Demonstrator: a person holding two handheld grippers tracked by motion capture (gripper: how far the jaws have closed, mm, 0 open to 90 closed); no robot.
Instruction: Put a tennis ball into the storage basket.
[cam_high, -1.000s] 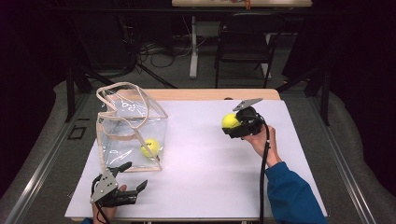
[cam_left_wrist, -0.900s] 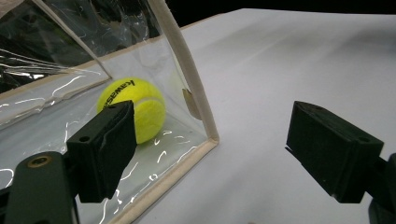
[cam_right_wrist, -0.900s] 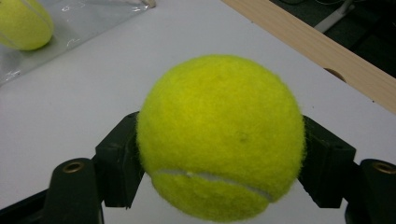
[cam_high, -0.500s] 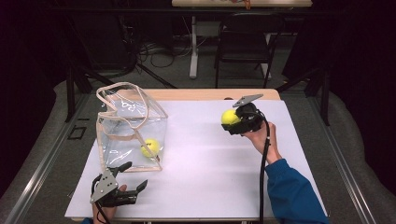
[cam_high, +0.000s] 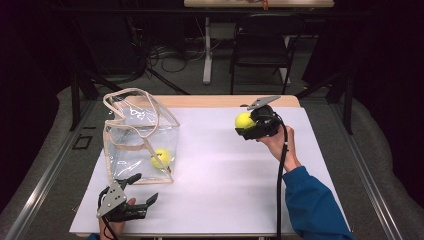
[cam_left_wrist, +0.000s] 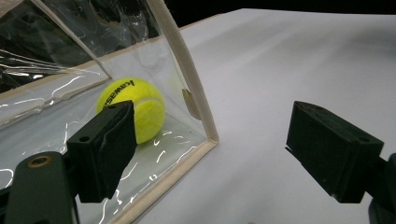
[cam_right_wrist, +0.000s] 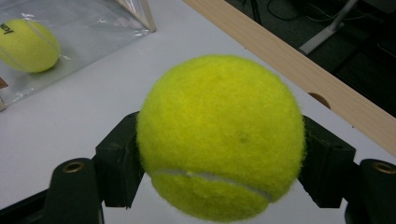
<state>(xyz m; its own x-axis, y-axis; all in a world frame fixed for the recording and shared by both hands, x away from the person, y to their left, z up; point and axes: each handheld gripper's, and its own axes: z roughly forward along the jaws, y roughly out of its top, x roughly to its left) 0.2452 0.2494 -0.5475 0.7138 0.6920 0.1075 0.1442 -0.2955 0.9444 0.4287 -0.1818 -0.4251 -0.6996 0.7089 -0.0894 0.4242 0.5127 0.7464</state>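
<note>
A clear plastic bag (cam_high: 140, 137) with beige trim stands on the white table at the left, with a yellow tennis ball (cam_high: 161, 158) inside it. My right gripper (cam_high: 246, 124) holds a second tennis ball (cam_right_wrist: 219, 137) above the table's right half, its jaws shut on the ball's sides. My left gripper (cam_high: 142, 190) rests near the front left edge, just in front of the bag, jaws open and empty. In the left gripper view the bag's corner (cam_left_wrist: 201, 135) and the ball inside (cam_left_wrist: 133, 107) sit close ahead.
A wooden strip (cam_high: 225, 101) runs along the table's far edge. A chair (cam_high: 260, 45) and cables stand on the floor behind. The white tabletop (cam_high: 220, 175) lies bare between the two grippers.
The right gripper with its ball has shifted slightly left toward the bag. The left gripper has stayed put.
</note>
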